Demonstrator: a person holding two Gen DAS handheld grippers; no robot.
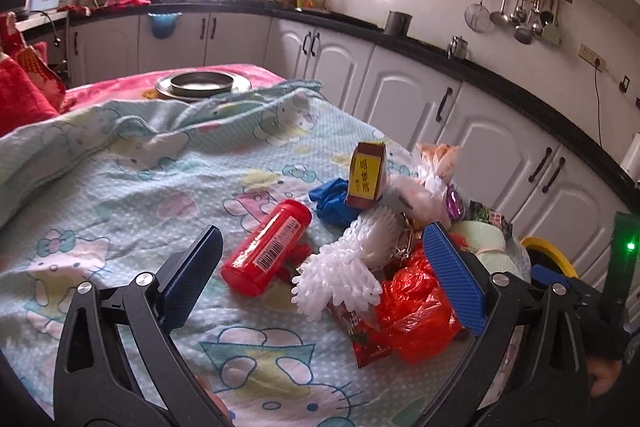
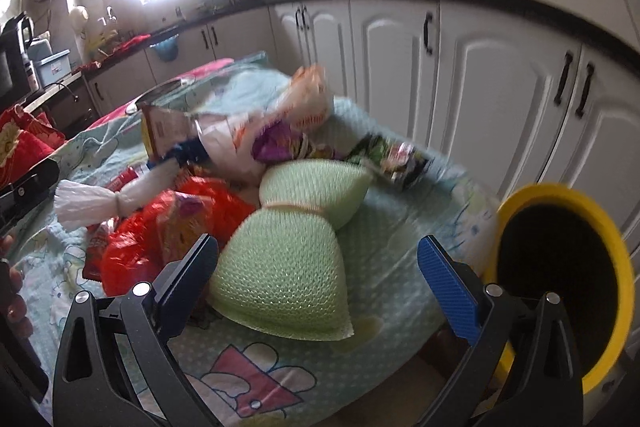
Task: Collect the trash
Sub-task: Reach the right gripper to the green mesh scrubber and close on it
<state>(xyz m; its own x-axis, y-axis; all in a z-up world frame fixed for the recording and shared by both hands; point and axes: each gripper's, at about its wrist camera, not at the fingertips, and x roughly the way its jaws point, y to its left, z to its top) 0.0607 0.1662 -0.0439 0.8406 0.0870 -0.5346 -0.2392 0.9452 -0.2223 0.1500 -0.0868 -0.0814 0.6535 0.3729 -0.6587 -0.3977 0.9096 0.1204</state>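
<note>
A heap of trash lies on a cartoon-print cloth. In the left wrist view I see a red bottle [image 1: 266,247] on its side, a white foam net [image 1: 348,263], a red plastic bag [image 1: 416,307], a blue glove [image 1: 332,201] and a small brown and yellow carton [image 1: 366,175]. My left gripper [image 1: 320,271] hangs open just above the white net and bottle. In the right wrist view a green foam net [image 2: 288,267] lies between the fingers of my open right gripper [image 2: 316,267]. A yellow-rimmed bin [image 2: 568,259] stands at the right.
White kitchen cabinets [image 1: 404,95] with a black counter run along the back and right. A metal pan [image 1: 202,85] sits at the cloth's far end. Red cushions [image 1: 24,87] lie at the left. Snack wrappers [image 2: 280,143] top the heap.
</note>
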